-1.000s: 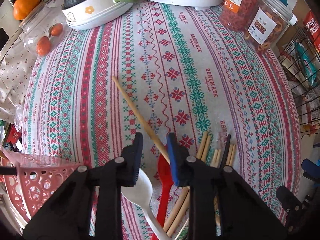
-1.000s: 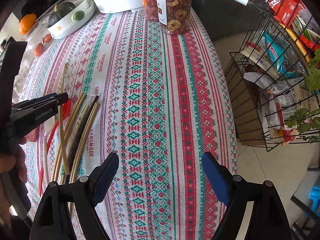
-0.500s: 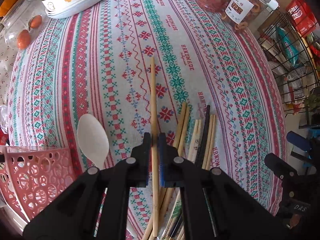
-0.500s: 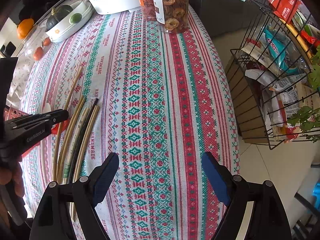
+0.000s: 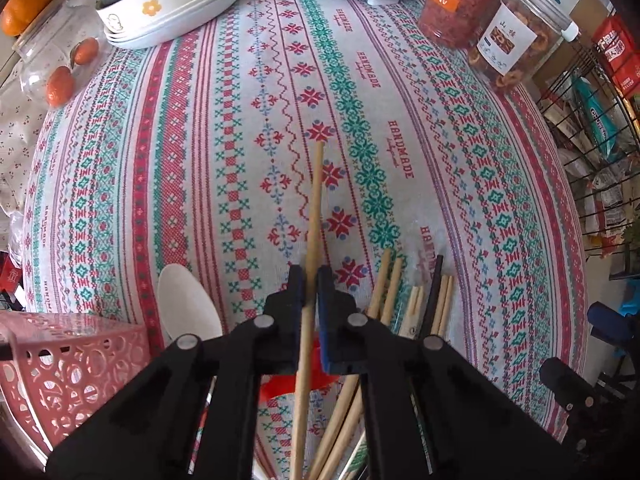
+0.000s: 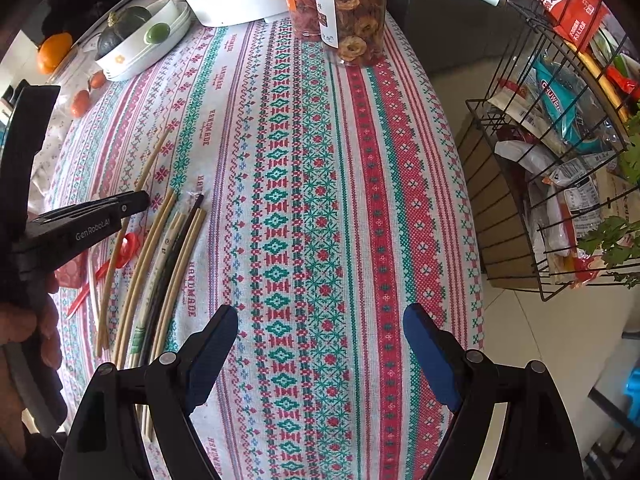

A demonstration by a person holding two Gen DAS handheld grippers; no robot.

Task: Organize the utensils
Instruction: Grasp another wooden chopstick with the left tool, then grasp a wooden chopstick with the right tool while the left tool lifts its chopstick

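Left gripper (image 5: 311,278) clamps 1 bamboo chopstick (image 5: 315,208), just beside the chopstick row (image 5: 416,300); right gripper (image 6: 320,330) wide, nothing between its jaws.

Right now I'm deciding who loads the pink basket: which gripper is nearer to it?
Left. The left gripper, shut on a chopstick, is just beside the pink basket. The right gripper hangs open over bare tablecloth, beyond the chopstick pile.

Table w/ red-green patterned tablecloth (image 6: 320,200); pale tile floor (image 6: 512,320) at right; black wire rack (image 6: 560,140) beside table, packed w/ snack bags. Bright daylight.
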